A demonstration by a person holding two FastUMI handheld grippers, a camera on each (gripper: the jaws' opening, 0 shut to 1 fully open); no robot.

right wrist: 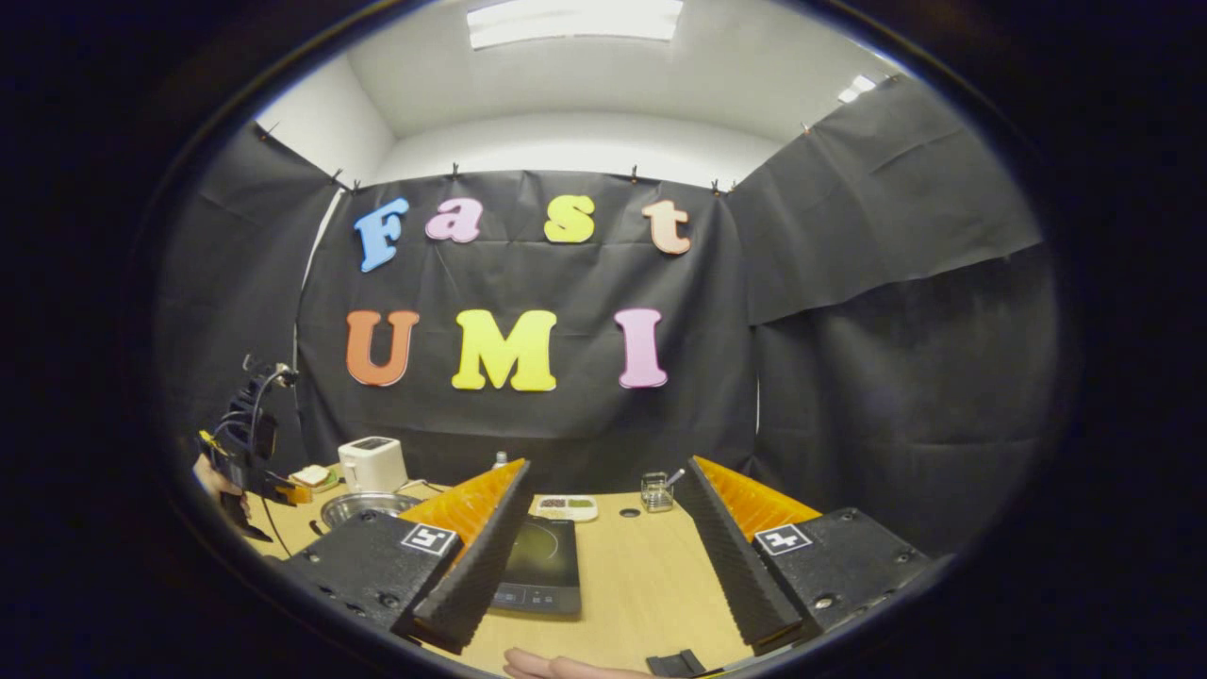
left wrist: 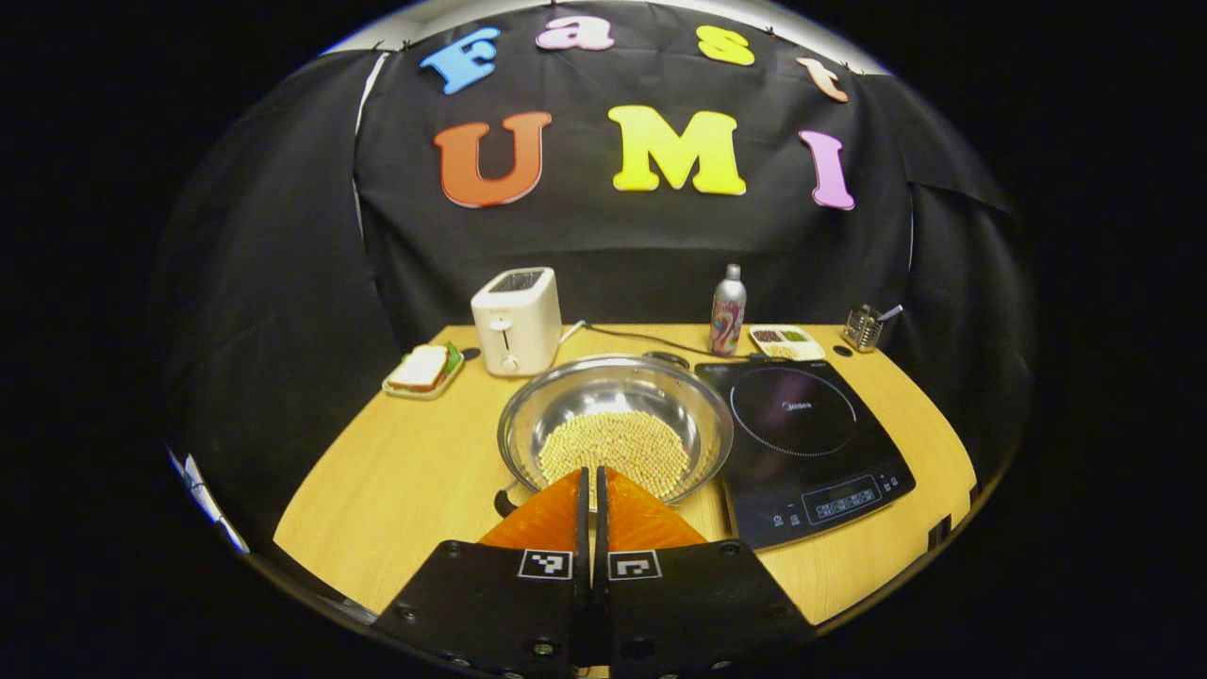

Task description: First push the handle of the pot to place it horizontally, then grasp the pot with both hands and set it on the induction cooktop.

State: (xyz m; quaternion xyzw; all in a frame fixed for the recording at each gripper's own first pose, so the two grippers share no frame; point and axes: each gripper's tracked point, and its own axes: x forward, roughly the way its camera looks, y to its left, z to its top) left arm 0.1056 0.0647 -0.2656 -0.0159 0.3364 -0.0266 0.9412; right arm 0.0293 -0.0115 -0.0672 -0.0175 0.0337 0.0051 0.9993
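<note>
**Pot beside the cooktop, handles front and back**

You worked at a wooden tabletop (left wrist: 396, 471) in a booth of black cloth, under a white ceiling with a light panel. The steel pot (left wrist: 615, 424), its bottom covered with pale beads, sat on the tabletop just left of the black induction cooktop (left wrist: 801, 443). Its handles pointed toward you and away. Your left tongs (left wrist: 595, 476) were closed at the pot's near rim, gripping nothing visible. Your right tongs (right wrist: 603, 509) stood wide open, empty, above the tabletop.
</note>
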